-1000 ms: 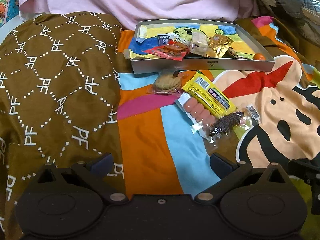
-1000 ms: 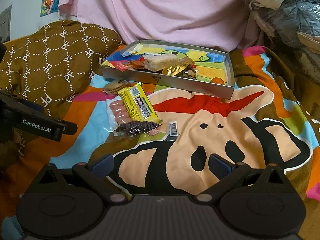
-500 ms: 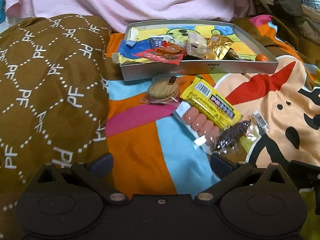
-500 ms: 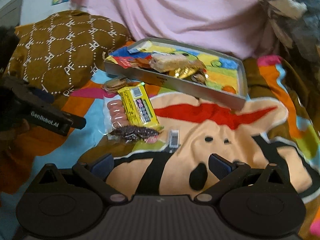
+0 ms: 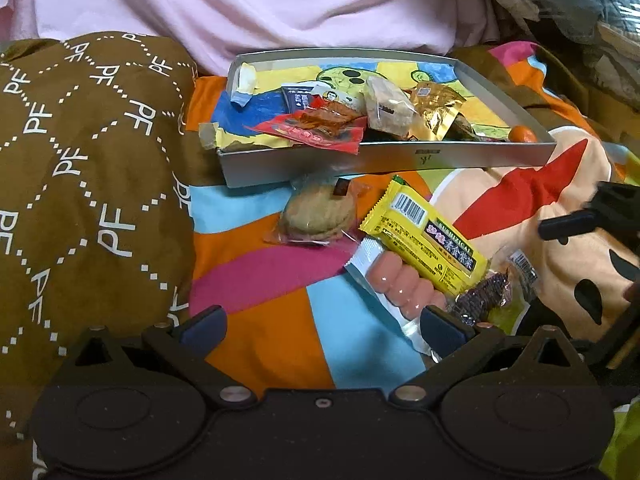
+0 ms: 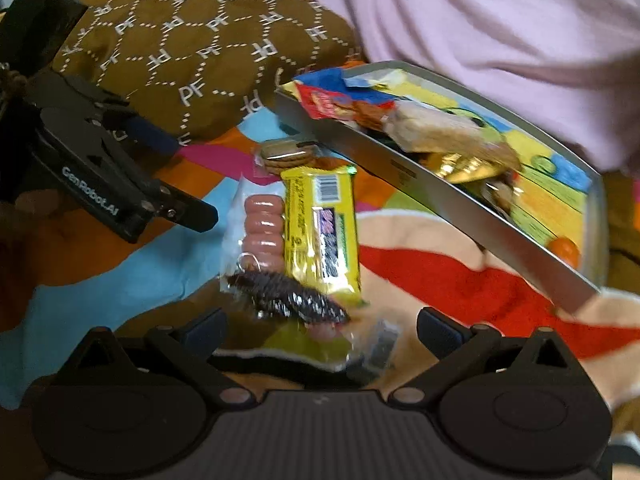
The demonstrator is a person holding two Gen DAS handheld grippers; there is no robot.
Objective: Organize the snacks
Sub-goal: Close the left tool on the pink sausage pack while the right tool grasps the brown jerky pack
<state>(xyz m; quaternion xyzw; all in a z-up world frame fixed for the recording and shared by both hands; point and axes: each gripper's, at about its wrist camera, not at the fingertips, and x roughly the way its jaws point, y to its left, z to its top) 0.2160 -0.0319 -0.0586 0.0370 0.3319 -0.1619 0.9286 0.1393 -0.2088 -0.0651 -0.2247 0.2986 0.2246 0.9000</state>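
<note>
Both grippers are spread and empty; the right gripper [image 6: 322, 322] is nearer the dark snack [image 6: 286, 298], which lies at its 12 o'clock, long axis 10-to-4, overlapping the yellow pack [image 6: 322, 236] on the bed.

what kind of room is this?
Probably a bedroom, with the work done on a bed: a cartoon-print blanket as the surface, a brown PF-patterned pillow beside it, and pink bedding bunched behind the snack tray.

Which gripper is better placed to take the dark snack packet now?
Probably right: the right gripper is open with the dark snack packet just ahead between its fingers. The left gripper points beside it.
</note>
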